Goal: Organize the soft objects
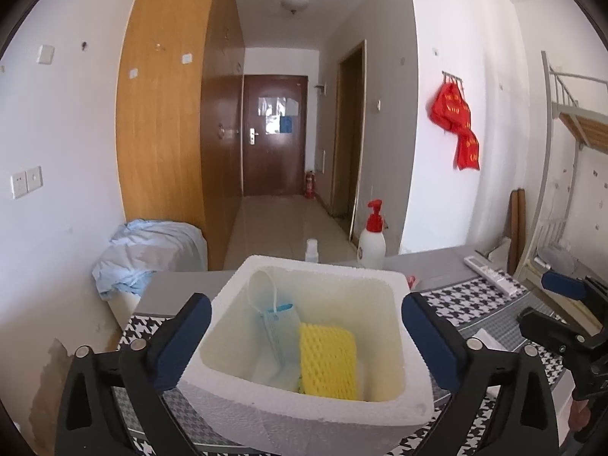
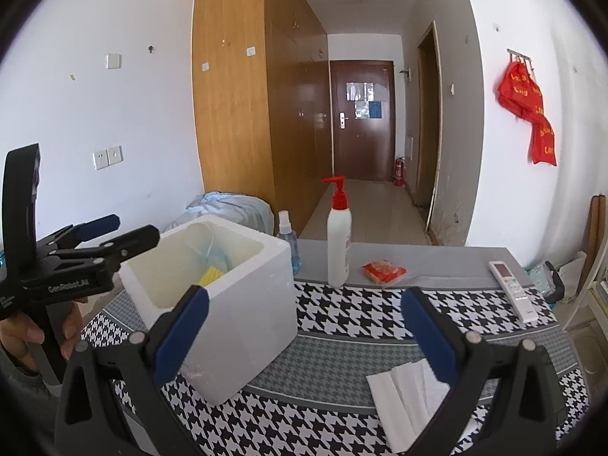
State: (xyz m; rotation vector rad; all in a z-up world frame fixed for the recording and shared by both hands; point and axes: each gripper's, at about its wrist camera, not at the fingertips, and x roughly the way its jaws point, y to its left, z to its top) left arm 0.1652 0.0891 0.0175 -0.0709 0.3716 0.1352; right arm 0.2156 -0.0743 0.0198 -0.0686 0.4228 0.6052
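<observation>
Partly hidden, face mask [image 1: 276, 325] behind yellow foam net [image 1: 327, 361] in box [image 1: 304, 414].

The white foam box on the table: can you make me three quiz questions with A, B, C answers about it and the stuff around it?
1. Where is the yellow foam net?
A. Inside the white foam box
B. On the floor
C. Under the remote

2. What colour is the pump on the white lotion bottle?
A. Green
B. Red
C. Black

3. How is the left claw right now?
A. Squeezing the blue face mask
C. Squeezing the white tissue
B. Wide open, holding nothing

Answers:
1 A, the net lies in the box beside the mask.
2 B, the pump top is bright red.
3 B, its blue pads stand apart on either side of the box, with nothing pinched between them.
</observation>
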